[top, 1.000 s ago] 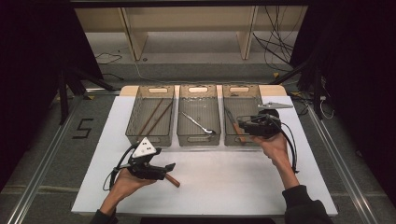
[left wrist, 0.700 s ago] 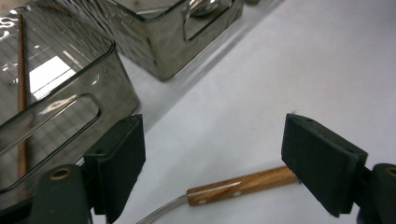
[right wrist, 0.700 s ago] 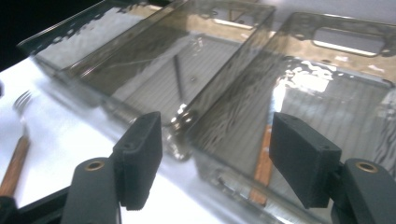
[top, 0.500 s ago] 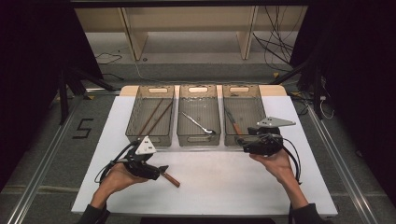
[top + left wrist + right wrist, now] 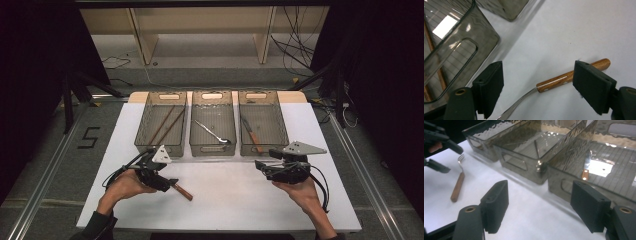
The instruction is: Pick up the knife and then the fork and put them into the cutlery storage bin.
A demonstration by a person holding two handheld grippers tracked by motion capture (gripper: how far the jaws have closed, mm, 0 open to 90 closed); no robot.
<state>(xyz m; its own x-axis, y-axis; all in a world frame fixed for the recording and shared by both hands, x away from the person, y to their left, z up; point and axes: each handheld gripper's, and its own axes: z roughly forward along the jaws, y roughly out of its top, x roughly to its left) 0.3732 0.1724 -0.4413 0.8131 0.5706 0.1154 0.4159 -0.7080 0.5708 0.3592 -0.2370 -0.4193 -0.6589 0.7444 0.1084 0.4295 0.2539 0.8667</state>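
A fork (image 5: 181,190) with a wooden handle (image 5: 556,81) lies on the white table top (image 5: 235,200), in front of the left bin. My left gripper (image 5: 171,183) is low over it and open, a jaw on each side of the fork (image 5: 524,98), pads not pressing. My right gripper (image 5: 260,167) hovers in front of the right bin (image 5: 265,150). Its jaws have just been opening and have nothing between them (image 5: 539,195). The right gripper view also takes in the fork (image 5: 457,186) at far left.
Three smoky clear bins stand in a row at the table's back. The left bin (image 5: 159,148) holds chopsticks (image 5: 165,125), the middle bin (image 5: 212,149) a metal spoon (image 5: 215,134), and the right one a wooden-handled knife (image 5: 251,134). Cables trail from both grippers.
My right gripper has pulled back out of the right bin toward the table's front and sunk a little, jaws wider. The left gripper stays by the fork.
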